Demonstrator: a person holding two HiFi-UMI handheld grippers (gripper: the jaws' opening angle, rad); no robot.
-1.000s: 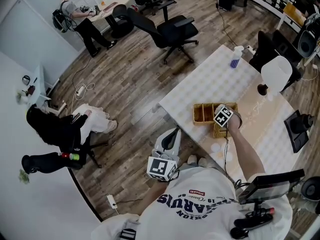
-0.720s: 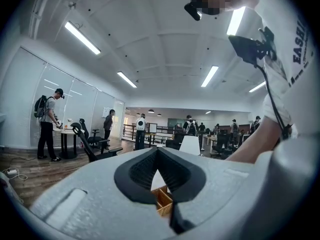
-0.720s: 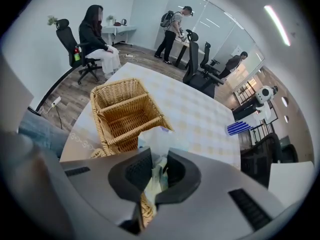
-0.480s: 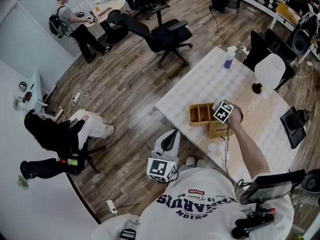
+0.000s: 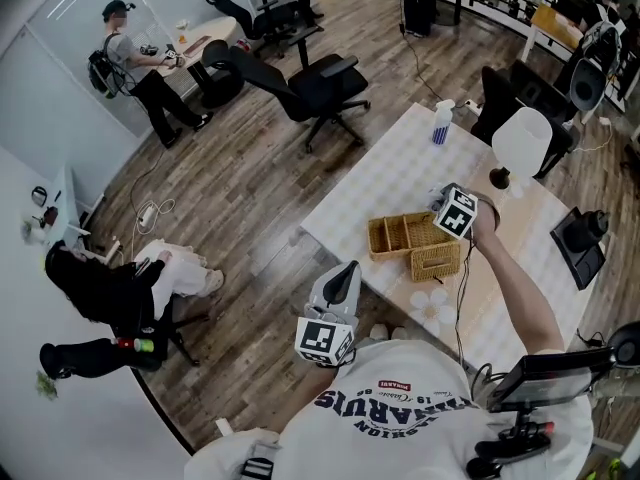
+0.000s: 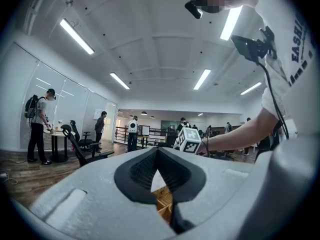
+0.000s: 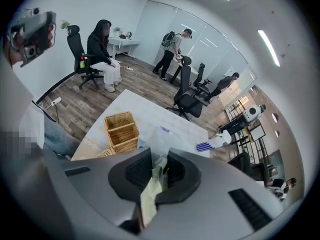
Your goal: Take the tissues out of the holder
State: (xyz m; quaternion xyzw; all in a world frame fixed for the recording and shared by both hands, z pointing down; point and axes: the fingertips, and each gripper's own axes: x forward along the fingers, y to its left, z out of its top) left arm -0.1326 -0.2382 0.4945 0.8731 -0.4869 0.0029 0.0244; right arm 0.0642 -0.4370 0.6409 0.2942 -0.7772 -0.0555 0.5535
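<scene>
Raised well clear of the wicker holder (image 5: 405,236) since a sec ago is the right gripper (image 7: 155,166). Earlier it was seen low over the holder; now its marker cube is seen higher, by the holder's far right corner. Its jaws are clenched on a tissue (image 7: 149,196), which has been lifted out w/ it and is carried above the table (image 5: 385,173), apart from the holder. The left gripper (image 6: 158,156) is little changed: it is held near the person, off the table's near edge, pads closed together w/ nothing btwn them.

For the task, one tissue can be judged as extracted. Whether more are left in the holder cannot be told. Setting it down is prob. still to be done.

Materials:
- **Tissue:** thin, soft, pale cream. It is creased into a limp strip where pinched, w/ a whiter crumpled part sticking out beyond the dark ribbed pads (image 7: 131,171).
- **Holder:** tan woven wicker, boxy, split into rectangular compartments, rigid vs. the tissue.
- **Table:** covered by a white, faintly checked cloth. A spray bottle (image 5: 441,121) w/ a blue body is stood at its far side.
</scene>
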